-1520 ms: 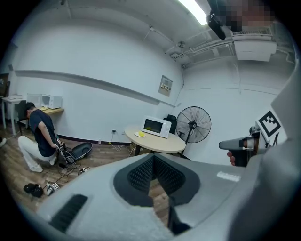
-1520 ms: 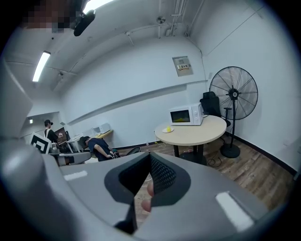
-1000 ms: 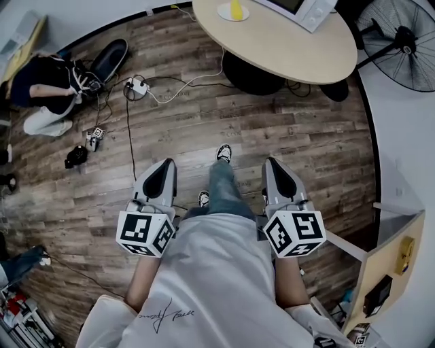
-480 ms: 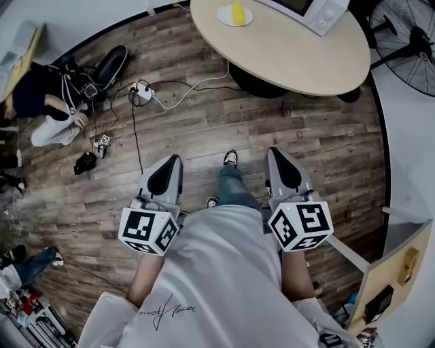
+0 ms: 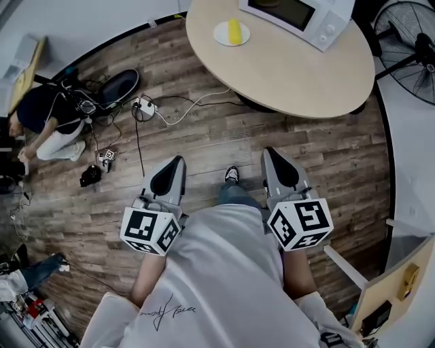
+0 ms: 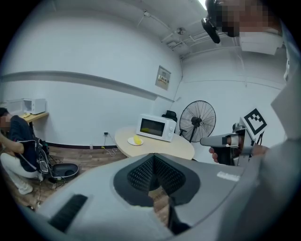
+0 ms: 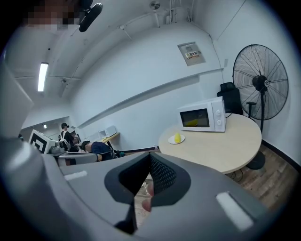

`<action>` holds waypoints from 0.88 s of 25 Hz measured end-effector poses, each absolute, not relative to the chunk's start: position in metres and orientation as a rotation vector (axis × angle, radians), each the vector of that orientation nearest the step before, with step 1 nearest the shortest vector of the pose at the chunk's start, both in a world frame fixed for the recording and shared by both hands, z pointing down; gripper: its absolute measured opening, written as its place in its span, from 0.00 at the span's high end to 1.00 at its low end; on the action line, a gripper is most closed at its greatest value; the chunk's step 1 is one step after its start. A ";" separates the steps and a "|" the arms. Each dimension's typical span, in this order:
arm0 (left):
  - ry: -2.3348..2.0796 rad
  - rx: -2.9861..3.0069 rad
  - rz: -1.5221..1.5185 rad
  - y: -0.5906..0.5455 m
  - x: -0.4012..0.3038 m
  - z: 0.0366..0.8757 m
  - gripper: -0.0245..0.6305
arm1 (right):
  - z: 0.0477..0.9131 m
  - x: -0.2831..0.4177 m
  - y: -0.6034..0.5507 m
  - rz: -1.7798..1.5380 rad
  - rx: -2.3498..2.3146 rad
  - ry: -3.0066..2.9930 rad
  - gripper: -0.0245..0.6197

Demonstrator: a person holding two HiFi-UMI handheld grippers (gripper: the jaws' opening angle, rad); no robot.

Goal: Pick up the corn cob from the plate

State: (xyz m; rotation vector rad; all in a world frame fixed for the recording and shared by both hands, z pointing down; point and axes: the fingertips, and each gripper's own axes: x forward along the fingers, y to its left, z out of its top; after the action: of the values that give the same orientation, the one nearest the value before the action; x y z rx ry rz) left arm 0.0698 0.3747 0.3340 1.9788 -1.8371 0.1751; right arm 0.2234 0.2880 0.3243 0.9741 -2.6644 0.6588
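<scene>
A yellow corn cob [image 5: 234, 30] lies on a small white plate [image 5: 223, 34] at the far left part of a round beige table [image 5: 292, 64]. Both gripper views show the corn cob [image 6: 137, 140] [image 7: 177, 137] far ahead. My left gripper [image 5: 178, 160] and right gripper [image 5: 270, 151] are held side by side at waist height over the wooden floor, well short of the table. Each has its jaws shut with nothing between them. From the left gripper [image 6: 156, 186] I see the right gripper's body off to the right, and the right gripper [image 7: 148, 181] points toward the table.
A white microwave [image 5: 299, 15] stands on the table behind the plate. A black pedestal fan [image 5: 408, 47] is at the right. A person [image 5: 44, 115] sits on the floor at the left among cables and a power strip [image 5: 141, 106]. A wooden shelf [image 5: 380, 285] stands at my right.
Both grippers have moved forward together with the walking person. The table, plate and microwave now sit lower and nearer in the head view. The jaws stayed shut.
</scene>
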 end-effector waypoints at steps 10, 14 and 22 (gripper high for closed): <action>-1.864 1.981 0.172 0.316 0.067 0.331 0.98 | 0.325 0.216 0.231 0.653 0.941 -2.698 0.95; -1.848 1.994 0.184 0.302 0.074 0.333 0.98 | 0.326 0.219 0.219 0.661 0.951 -2.698 0.95; -1.803 2.027 0.194 0.279 0.079 0.335 0.98 | 0.327 0.220 0.203 0.682 0.988 -2.686 0.95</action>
State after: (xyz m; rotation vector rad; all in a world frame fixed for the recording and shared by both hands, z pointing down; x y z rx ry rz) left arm 0.0785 0.2793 0.3355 2.0269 -1.8033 0.1943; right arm 0.2200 0.2029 0.3274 0.9881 -2.6863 0.6816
